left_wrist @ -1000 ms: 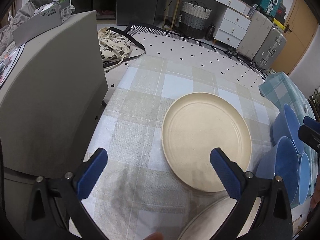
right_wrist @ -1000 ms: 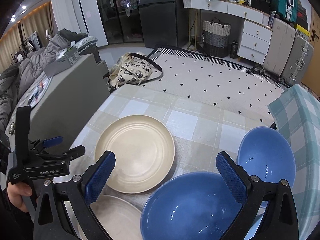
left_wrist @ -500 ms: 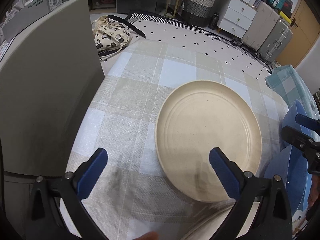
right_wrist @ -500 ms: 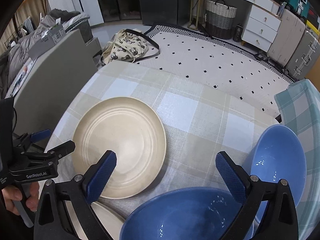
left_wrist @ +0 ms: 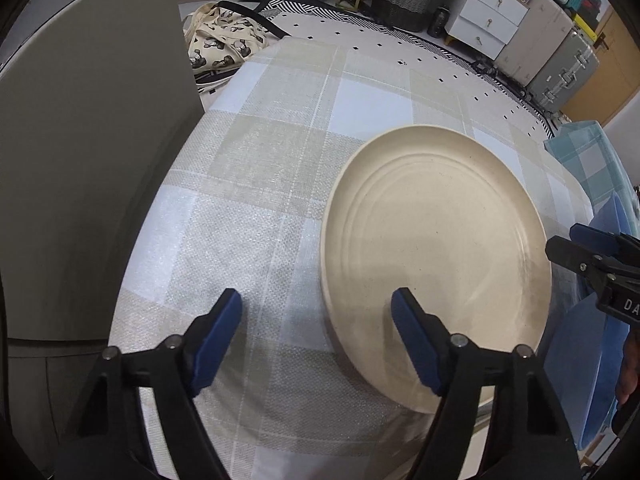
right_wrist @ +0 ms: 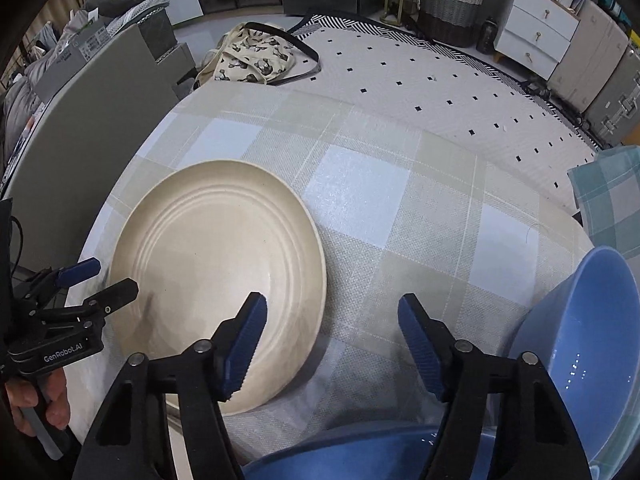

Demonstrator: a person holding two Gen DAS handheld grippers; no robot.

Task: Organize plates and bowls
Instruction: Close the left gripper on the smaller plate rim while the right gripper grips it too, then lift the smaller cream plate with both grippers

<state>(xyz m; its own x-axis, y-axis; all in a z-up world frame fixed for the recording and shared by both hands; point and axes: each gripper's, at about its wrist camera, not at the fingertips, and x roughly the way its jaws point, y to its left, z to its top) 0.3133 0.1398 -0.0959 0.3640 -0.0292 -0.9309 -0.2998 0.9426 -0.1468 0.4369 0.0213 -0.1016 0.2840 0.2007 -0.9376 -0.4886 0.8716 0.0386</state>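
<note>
Two grippers flank one cream plate (left_wrist: 436, 264) lying flat on the checked tablecloth (left_wrist: 260, 184). My left gripper (left_wrist: 316, 320) stands spread and empty, the plate's near-left rim between its fingers, the plate toward 1 o'clock. My right gripper (right_wrist: 332, 328), also spread and empty, straddles the opposite rim; plate at 10 o'clock. Blue bowls (right_wrist: 580, 332) sit at 3 and 6 o'clock of it, crowding that side.

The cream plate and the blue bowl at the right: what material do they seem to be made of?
Cream plate: probably matte plastic or plant-fibre composite; it has a dull, faintly speckled surface with moulded rings.
Blue bowl: likely glossy plastic or glazed ceramic; small bright highlights show inside. The pictures cannot settle which.
</note>
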